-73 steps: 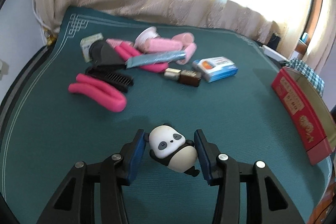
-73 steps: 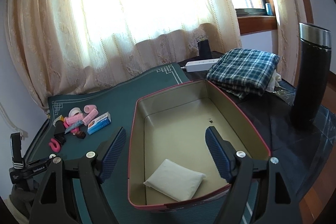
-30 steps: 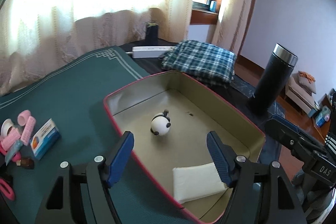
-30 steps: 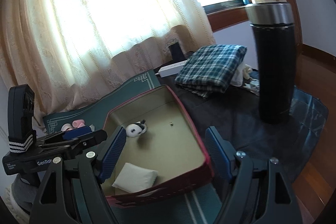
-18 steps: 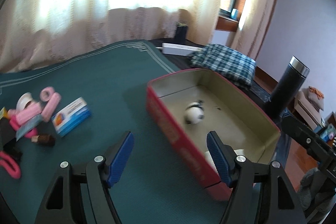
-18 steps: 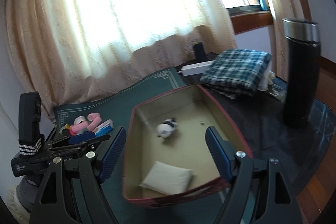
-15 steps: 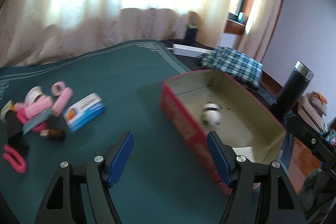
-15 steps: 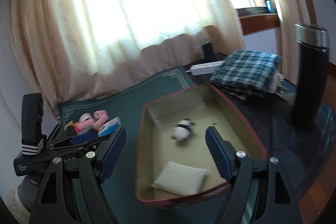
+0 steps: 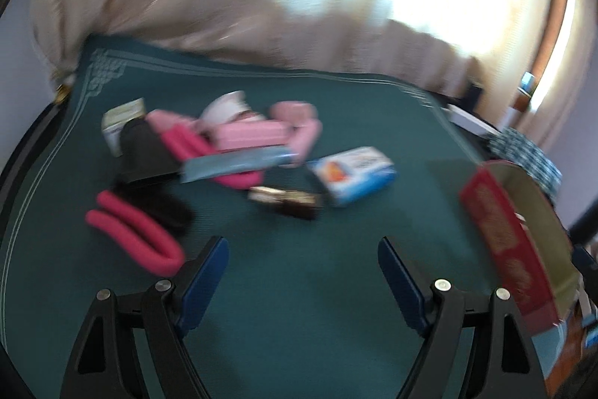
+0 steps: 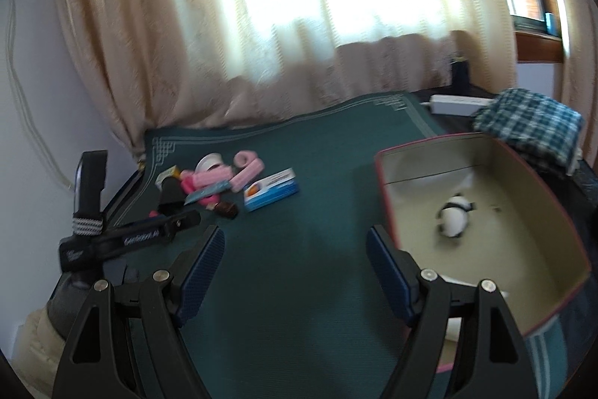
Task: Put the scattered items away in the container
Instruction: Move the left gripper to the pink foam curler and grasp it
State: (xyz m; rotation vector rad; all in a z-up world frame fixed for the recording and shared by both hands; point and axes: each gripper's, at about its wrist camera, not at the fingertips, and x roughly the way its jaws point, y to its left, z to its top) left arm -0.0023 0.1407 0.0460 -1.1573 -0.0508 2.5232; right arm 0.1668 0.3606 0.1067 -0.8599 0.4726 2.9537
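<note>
A heap of scattered items lies on the green mat [image 9: 299, 305]: pink hair rollers [image 9: 254, 133], a bent hot-pink foam roller [image 9: 134, 230], a black comb [image 9: 145, 152], a blue-and-white box [image 9: 355, 174] and a small brown bottle [image 9: 287, 200]. My left gripper [image 9: 302, 268] hovers over bare mat in front of the heap, its jaws opening with nothing between them. The red box [image 10: 482, 230] stands at the right with a panda figure [image 10: 454, 212] lying inside. My right gripper [image 10: 295, 260] is open and empty over the mat beside the box. The left gripper [image 10: 127, 234] also shows at the left in the right wrist view.
Cream curtains [image 10: 299, 25] hang behind the table. A folded plaid cloth [image 10: 527, 126] and a white power strip [image 10: 456, 103] lie behind the box. The mat's left edge [image 9: 22, 212] borders the table rim.
The left gripper let the panda go into the box and swung left to face the heap, its jaws wider. The right gripper swung left too; the panda has rolled inside the box.
</note>
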